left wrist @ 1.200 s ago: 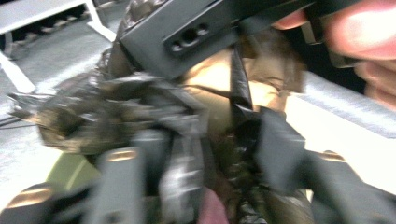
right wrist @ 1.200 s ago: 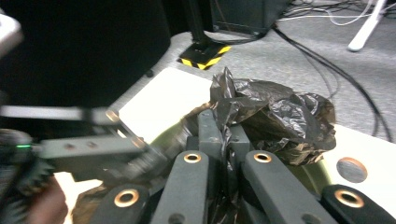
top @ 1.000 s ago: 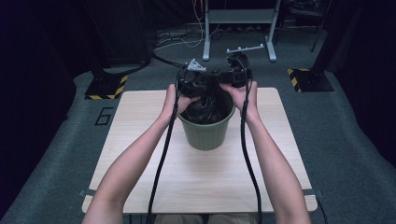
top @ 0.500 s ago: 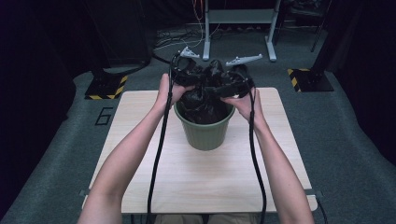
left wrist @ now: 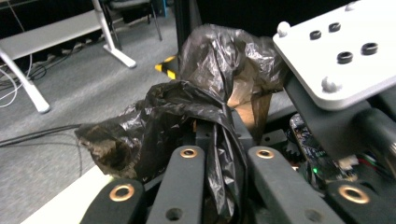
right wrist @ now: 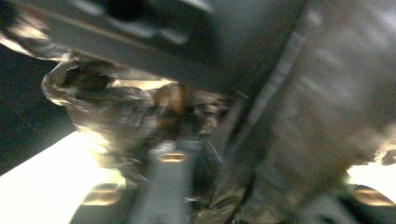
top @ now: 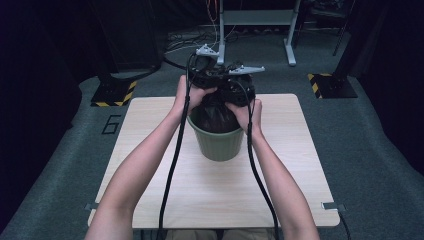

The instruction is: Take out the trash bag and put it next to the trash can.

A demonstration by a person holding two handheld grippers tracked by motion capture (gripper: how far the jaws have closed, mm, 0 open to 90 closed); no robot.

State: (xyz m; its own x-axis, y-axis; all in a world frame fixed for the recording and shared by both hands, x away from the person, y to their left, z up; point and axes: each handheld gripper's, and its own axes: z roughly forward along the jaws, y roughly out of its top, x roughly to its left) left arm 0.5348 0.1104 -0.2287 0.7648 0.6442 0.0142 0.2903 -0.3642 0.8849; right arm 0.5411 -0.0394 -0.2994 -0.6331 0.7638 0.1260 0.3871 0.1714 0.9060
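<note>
A green bin (top: 218, 142) stands mid-table, lined with a black plastic bag (top: 215, 115). Both hands are close together above the bin's far rim, gathering the bag's top. My left gripper (top: 204, 80) is shut on a bunched fold of the black bag (left wrist: 187, 107), which runs between its jaws (left wrist: 215, 128). My right gripper (top: 236, 89) sits right beside it. Its jaws have just been closing, and in the blurred right gripper view crumpled bag plastic (right wrist: 116, 116) lies between them (right wrist: 205, 140). The right gripper's grey plate (left wrist: 336, 51) shows close by in the left gripper view.
The light wooden table (top: 290, 170) has bare surface all around the bin. Two black cables (top: 172, 165) trail back over the forearms. On the grey floor beyond are yellow-black striped bases (top: 112, 95) and a metal frame's legs (top: 290, 50).
Both hands have come together over the far side of the bin. The left one rose with the bag. The right one dropped in beside it, and the bag's top is bunched tighter.
</note>
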